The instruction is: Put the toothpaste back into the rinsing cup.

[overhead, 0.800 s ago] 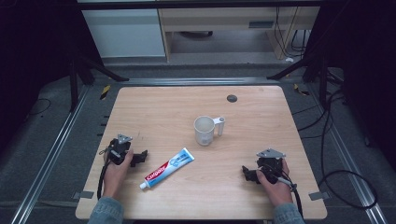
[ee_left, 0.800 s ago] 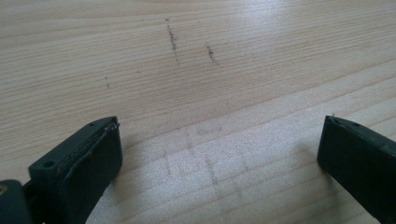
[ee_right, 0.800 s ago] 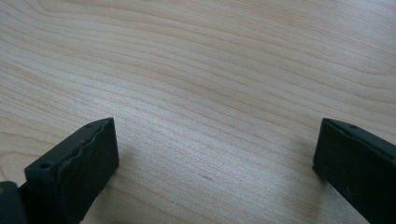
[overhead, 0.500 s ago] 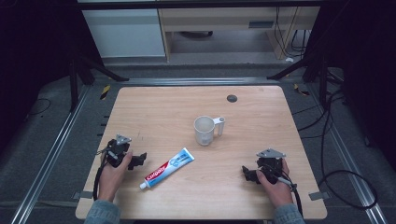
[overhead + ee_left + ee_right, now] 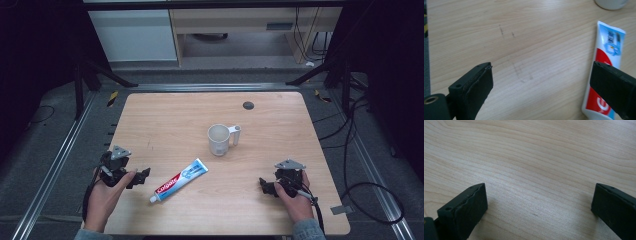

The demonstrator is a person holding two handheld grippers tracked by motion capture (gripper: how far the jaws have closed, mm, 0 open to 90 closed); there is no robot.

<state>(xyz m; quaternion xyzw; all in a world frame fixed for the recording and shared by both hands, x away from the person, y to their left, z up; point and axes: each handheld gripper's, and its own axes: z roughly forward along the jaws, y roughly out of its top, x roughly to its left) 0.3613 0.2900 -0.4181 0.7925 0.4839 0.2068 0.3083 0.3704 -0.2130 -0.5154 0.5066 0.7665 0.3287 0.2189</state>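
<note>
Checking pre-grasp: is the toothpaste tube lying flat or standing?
Lying flat: the toothpaste tube rests lengthwise on the table, cap end toward the near edge.

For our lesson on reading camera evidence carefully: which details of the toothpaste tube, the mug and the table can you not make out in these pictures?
- Toothpaste tube: left gripper view, lower part hidden behind a black jaw; cap cut off by the bottom edge.
- Mug: left gripper view, cut by the top edge; its inside bottom is hidden by its wall in the high view.
- Dark round spot: high view, too small to identify.
</note>
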